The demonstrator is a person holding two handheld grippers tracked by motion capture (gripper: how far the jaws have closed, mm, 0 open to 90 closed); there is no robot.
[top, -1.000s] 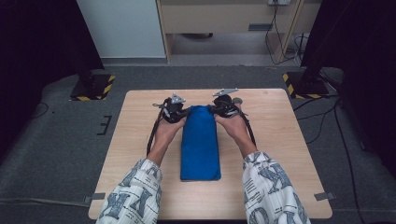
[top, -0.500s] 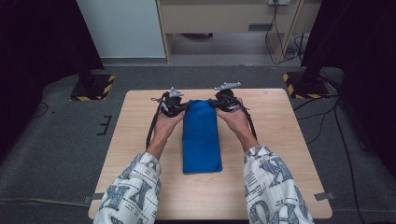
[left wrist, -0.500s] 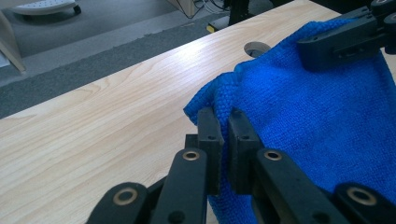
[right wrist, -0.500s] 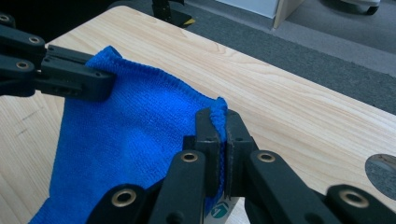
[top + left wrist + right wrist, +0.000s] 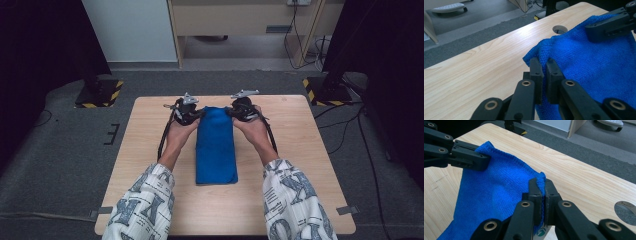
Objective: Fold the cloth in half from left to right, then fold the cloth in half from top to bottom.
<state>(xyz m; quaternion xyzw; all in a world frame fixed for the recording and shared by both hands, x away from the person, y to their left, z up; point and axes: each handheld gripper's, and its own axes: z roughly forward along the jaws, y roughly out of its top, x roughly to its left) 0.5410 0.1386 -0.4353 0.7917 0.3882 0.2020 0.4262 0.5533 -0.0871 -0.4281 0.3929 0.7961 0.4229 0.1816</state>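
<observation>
A folded blue cloth (image 5: 216, 145) lies lengthwise down the middle of the wooden table (image 5: 300, 150). My left gripper (image 5: 196, 114) is shut on the cloth's far left corner, and my right gripper (image 5: 234, 112) is shut on its far right corner. In the left gripper view the black jaws (image 5: 543, 65) pinch the blue cloth (image 5: 594, 67) at its edge, with the other gripper (image 5: 611, 25) clamped on it farther off. In the right gripper view the jaws (image 5: 540, 183) squeeze a ridge of the cloth (image 5: 496, 190), and the other gripper (image 5: 461, 155) holds the opposite corner.
A round cable hole (image 5: 560, 29) sits in the table near the cloth's far end. Beyond the table are grey carpet, a wooden cabinet (image 5: 240, 20) and two stands with yellow-black striped bases (image 5: 100, 92). Cables (image 5: 165, 135) trail from both grippers along the forearms.
Both grippers have moved a little toward the table's far edge, drawing the cloth's far end with them. Both stay closed on its corners.
</observation>
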